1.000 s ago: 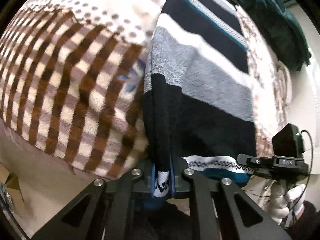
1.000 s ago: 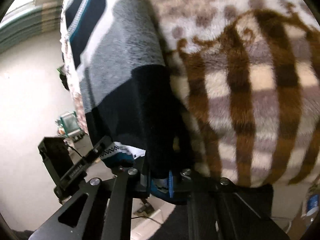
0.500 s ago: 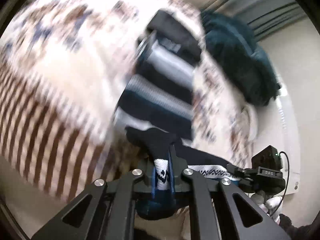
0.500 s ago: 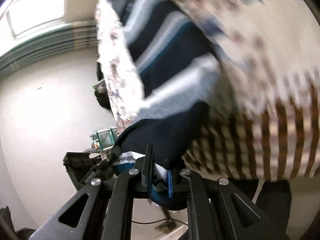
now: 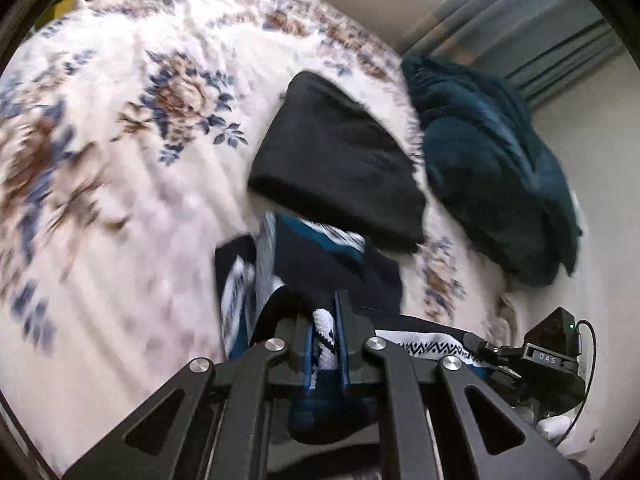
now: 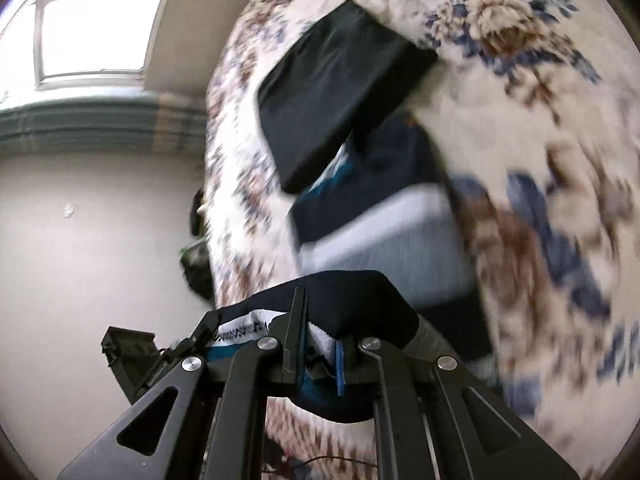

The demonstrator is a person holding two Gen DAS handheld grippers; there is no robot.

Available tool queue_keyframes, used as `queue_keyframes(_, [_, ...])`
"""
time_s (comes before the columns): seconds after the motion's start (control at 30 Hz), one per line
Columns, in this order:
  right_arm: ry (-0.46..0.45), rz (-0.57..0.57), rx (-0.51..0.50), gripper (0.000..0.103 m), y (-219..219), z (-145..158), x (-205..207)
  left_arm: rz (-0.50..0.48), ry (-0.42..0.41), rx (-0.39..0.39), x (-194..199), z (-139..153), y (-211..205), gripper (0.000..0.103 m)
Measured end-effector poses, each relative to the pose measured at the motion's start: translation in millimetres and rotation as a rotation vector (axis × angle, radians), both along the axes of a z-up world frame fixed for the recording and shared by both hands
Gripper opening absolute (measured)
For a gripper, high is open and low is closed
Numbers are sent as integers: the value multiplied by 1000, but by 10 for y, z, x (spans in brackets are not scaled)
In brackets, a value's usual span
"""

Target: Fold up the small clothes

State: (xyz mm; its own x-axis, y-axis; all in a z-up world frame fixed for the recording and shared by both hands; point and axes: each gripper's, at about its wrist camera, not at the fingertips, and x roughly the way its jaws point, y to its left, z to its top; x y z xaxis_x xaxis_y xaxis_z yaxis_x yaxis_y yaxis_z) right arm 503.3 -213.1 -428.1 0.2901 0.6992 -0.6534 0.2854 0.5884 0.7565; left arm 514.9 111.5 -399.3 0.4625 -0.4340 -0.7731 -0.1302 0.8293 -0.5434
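Spreading under everything is the bed, its floral blanket filling the left and centre of the left wrist view and the right side of the right wrist view; it serves as your folding surface, not a bench. At the upper right of the left wrist view a dark teal blanket is bunched out of the way near the curtains. Just left of it lies a black folded garment, flat and squared, which reads as a piece already done and set aside.

Below that, at centre frame, is the striped sweater, navy with grey, white and teal bands. You hold its patterned hem edge at two points, so it is part lifted and doubling over itself, which looks like a fold being carried toward the far side.

Your left gripper has its fingers pressed together on the white-patterned hem. Your right gripper does the same in its own view, fingers pinched on dark fabric draped over them. Holding both corners level keeps the edge straight.

The only writing is on the other gripper's housing at the lower right of the left wrist view: it appears to read "DAS".
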Motion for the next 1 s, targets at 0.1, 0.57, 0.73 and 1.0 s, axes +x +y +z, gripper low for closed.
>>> queue_keyframes(0.1, [66, -42, -53, 11, 70, -439, 459, -4, 80, -21, 386, -391, 14, 8])
queue_keyframes(0.57, [249, -275, 172, 25, -104, -1004, 1047, 180, 301, -380, 846, -1083, 415, 11])
queue_keyframes(0.73, [204, -315, 242, 54, -93, -946, 1191, 243, 305, -530, 797, -1082, 496, 44])
queue_keyframes(1.0, [119, -216, 79, 61, -6, -724, 1265, 235, 193, -439, 902, -757, 553, 54])
